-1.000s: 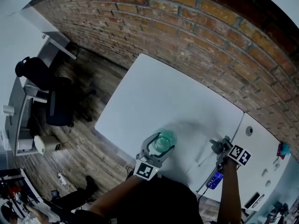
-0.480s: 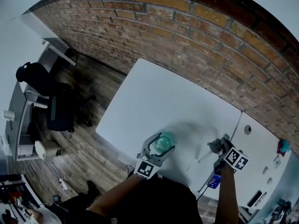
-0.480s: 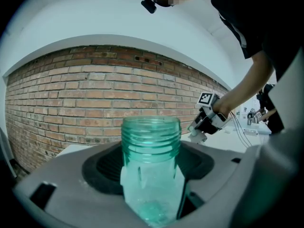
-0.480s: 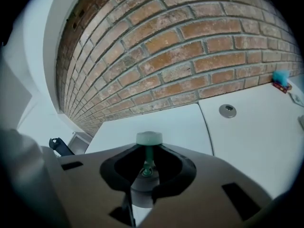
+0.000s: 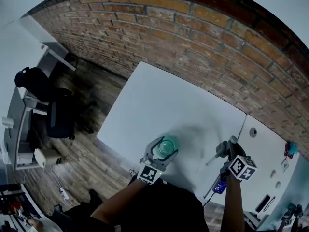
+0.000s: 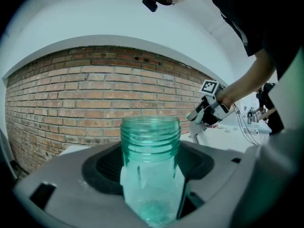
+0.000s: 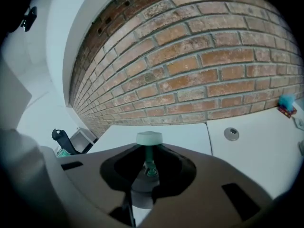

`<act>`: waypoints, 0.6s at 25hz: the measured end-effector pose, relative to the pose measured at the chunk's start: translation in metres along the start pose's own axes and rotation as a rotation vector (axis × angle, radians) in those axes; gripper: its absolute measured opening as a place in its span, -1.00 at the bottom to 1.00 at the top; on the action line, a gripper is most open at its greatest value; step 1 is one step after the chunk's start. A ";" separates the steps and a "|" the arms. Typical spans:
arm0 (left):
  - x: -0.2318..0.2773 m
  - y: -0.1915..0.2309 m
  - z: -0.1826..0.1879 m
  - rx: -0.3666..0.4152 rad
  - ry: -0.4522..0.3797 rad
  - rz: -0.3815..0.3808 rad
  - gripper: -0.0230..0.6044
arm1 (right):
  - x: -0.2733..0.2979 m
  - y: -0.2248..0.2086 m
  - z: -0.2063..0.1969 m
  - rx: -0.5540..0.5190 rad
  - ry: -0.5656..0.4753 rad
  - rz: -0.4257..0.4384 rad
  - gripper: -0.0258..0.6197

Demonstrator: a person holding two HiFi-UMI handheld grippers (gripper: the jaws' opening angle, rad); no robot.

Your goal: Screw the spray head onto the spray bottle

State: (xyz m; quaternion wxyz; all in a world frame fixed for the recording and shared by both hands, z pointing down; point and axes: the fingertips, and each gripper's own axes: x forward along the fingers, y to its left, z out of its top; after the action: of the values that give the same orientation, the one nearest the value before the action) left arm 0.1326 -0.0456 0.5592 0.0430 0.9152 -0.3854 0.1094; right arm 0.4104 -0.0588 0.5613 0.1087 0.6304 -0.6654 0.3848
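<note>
- Green-tinted clear plastic: the spray bottle [image 6: 150, 141] sits upright between the jaws of the left hand-held gripper [image 5: 163, 150], which is clenched on its body below the neck. We judge the low grip is meant to leave the threaded mouth bare and open for the head.
- We see the bottle at the near edge of the white table [image 5: 159, 100]. Whether its base rests on the top we cannot tell.
- The right hand-held gripper [image 5: 227, 151] is clamped on the spray head [image 7: 149, 139], whose pale cap pokes out beyond the jaws. A thin dip tube [image 5: 211, 160] trails from it, slanting towards the near left.
- The head is to the right of the bottle and well apart from it, so nothing is threaded yet. As we read it, the tube must enter the mouth first, then the collar can meet the threads.
- We think one tool steadies the bottle so the other can turn the head without the bottle spinning along.
- Our count: one bottle, one spray head with one tube, two hand-held grippers, and two white tables, the second table [image 5: 263, 144] butted on at the right under the brick wall [image 5: 193, 33].
</note>
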 end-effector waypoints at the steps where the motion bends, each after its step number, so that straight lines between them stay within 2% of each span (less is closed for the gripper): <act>1: 0.000 0.000 0.000 0.002 -0.001 0.001 0.11 | -0.003 0.002 0.004 -0.016 -0.011 0.005 -0.71; 5: 0.000 0.001 0.000 0.014 -0.004 0.004 0.11 | -0.015 0.016 0.020 -0.087 -0.059 0.025 -0.71; 15: 0.000 -0.001 0.000 0.039 -0.018 0.004 0.11 | -0.039 0.039 0.035 -0.180 -0.121 0.088 -0.71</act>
State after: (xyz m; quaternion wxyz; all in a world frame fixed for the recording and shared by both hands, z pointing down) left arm 0.1334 -0.0444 0.5594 0.0217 0.9160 -0.3857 0.1087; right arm 0.3931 -0.0564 0.4981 0.1074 0.6104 -0.7297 0.2890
